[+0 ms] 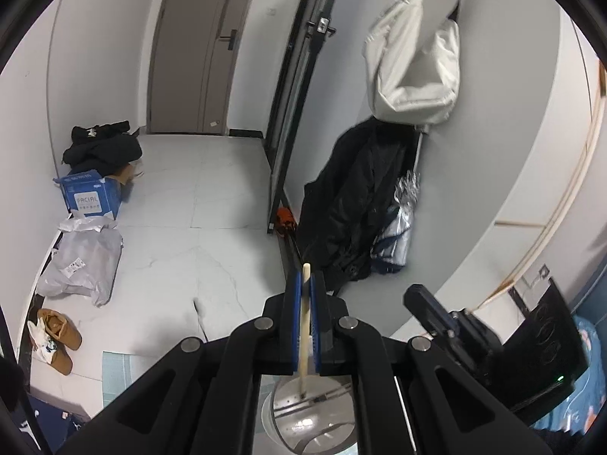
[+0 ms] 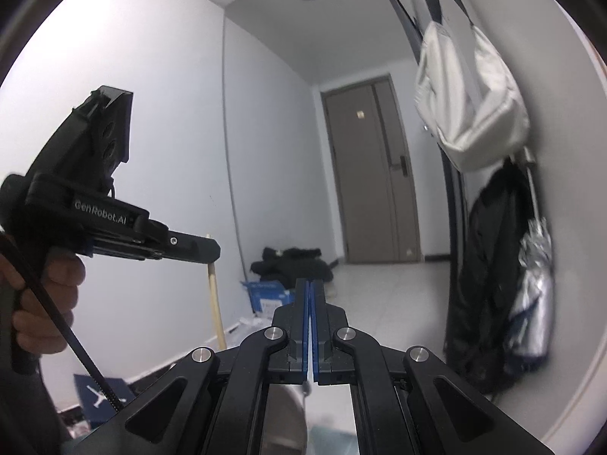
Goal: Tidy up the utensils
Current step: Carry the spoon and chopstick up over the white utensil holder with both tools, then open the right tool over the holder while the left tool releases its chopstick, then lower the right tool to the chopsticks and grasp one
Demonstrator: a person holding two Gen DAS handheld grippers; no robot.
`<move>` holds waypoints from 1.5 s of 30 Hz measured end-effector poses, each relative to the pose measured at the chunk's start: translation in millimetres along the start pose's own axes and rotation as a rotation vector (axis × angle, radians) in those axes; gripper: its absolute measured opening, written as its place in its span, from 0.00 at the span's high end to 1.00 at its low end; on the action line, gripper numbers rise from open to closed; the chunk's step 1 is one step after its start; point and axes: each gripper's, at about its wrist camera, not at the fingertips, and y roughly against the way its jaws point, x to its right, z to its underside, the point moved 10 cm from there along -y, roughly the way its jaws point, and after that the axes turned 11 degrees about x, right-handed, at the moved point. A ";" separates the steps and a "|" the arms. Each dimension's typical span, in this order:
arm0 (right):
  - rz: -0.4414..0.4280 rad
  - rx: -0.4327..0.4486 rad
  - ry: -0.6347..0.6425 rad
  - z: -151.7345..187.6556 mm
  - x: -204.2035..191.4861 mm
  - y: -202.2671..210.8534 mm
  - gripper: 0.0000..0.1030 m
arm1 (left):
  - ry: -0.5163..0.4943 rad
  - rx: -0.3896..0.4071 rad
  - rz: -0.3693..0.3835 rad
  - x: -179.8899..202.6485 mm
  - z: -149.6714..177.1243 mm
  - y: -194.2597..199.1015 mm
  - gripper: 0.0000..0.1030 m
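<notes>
My left gripper (image 1: 306,284) is shut on a thin wooden stick (image 1: 304,318), a utensil handle that hangs down between the blue pads into a shiny metal cup (image 1: 311,413) below the jaws. In the right wrist view the left gripper (image 2: 205,250) is at the left, held high by a hand, with the wooden handle (image 2: 214,295) hanging under it. My right gripper (image 2: 309,288) is shut with nothing between its pads. It shows in the left wrist view (image 1: 428,303) at the lower right.
A hallway with a white tiled floor (image 1: 189,227), a blue box (image 1: 89,195), a grey parcel bag (image 1: 83,261), shoes (image 1: 57,337) and dark clothes at the left. A white bag (image 1: 413,68), a black coat (image 1: 356,204) and an umbrella hang on the right wall.
</notes>
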 end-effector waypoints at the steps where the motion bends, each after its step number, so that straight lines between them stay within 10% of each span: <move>1: 0.007 -0.013 0.001 2.0 0.4 4.1 0.97 | -0.001 -0.006 -0.005 -0.5 3.7 -1.7 0.99; 11: 0.043 -0.125 -0.021 17.8 -6.7 40.4 0.95 | -0.024 -0.091 0.002 2.6 22.7 3.8 0.95; 15: 0.040 -0.147 -0.016 17.6 -19.7 52.4 0.72 | -0.019 -0.095 -0.018 0.1 25.1 16.3 0.62; 27: 0.000 -0.166 -0.006 9.8 -69.5 82.7 0.43 | 0.062 0.008 -0.185 -33.3 37.4 76.0 0.20; 45: -0.064 -0.316 -0.005 57.8 -138.9 91.2 0.20 | 0.188 0.114 -0.433 -118.4 102.3 127.0 0.02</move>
